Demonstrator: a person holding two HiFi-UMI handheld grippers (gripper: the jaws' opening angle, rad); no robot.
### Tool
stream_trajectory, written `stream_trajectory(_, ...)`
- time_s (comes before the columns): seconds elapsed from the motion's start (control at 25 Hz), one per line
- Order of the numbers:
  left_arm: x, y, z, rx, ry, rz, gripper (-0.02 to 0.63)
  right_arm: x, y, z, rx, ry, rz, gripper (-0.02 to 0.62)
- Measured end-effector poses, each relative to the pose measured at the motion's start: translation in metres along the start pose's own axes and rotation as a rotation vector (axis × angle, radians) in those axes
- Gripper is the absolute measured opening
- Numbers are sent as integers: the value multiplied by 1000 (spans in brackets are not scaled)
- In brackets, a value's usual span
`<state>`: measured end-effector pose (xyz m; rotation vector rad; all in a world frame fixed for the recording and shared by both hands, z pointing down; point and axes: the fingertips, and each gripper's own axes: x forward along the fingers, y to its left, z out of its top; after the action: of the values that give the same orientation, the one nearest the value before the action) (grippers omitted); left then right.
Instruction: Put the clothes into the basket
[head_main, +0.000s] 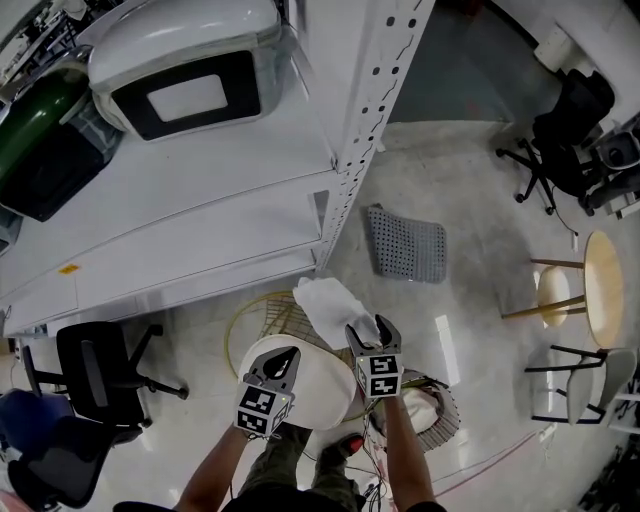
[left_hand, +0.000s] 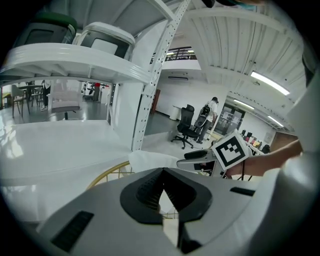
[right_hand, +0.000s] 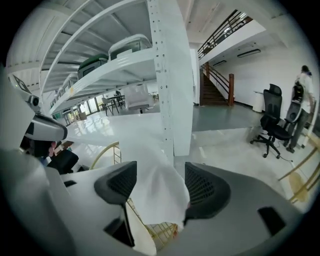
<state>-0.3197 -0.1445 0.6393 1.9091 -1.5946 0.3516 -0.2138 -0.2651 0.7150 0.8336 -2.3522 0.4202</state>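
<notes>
- The white cloth (head_main: 325, 305) is just past your right gripper (head_main: 373, 328), over the far right side of the yellow wire basket (head_main: 238, 318).
- In the right gripper view the cloth (right_hand: 155, 195) hangs between the two jaws of your right gripper (right_hand: 160, 185). The jaws stand wide apart. The cloth lies against the right jaw and is clear of the left one, so it is not pinched.
- Below the cloth in that view you see the yellow wires of the basket (right_hand: 102, 152). I cannot tell whether the cloth already rests on them.
- Your left gripper (head_main: 285, 358) is to the left of the right one and a little nearer to you, above a white round thing (head_main: 310, 385) that covers the near side of the basket.
- In the left gripper view the jaws of your left gripper (left_hand: 162, 172) meet at their tips, with nothing held between them. Beyond them are the cloth (left_hand: 152, 161), the basket's rim (left_hand: 107, 172) and your right gripper (left_hand: 200, 159).
- The basket stands on the floor at the foot of a white shelf (head_main: 200, 230).
- A grey dotted mat (head_main: 405, 243) lies on the floor, further away and to the right of the cloth.
- A black office chair (head_main: 95, 375) stands at the near left.
</notes>
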Motion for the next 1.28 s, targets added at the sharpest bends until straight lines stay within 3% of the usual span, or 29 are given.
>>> stream_trajectory(0.4, 10, 11, -6, -16, 23, 3, 1, 20, -8, -10, -9, 67, -52, 298)
stream_trajectory(0.52, 12, 12, -8, -17, 28, 3, 2, 22, -13, -10, -34, 81, -95, 223)
stream_trajectory(1.16, 14, 12, -9, -18, 33, 1, 0, 13, -14, -7, -105, 46, -155, 126)
stream_trajectory(1.28, 13, 10, -9, -19, 33, -1, 1, 8, -11, -4, -88, 25, -160, 61)
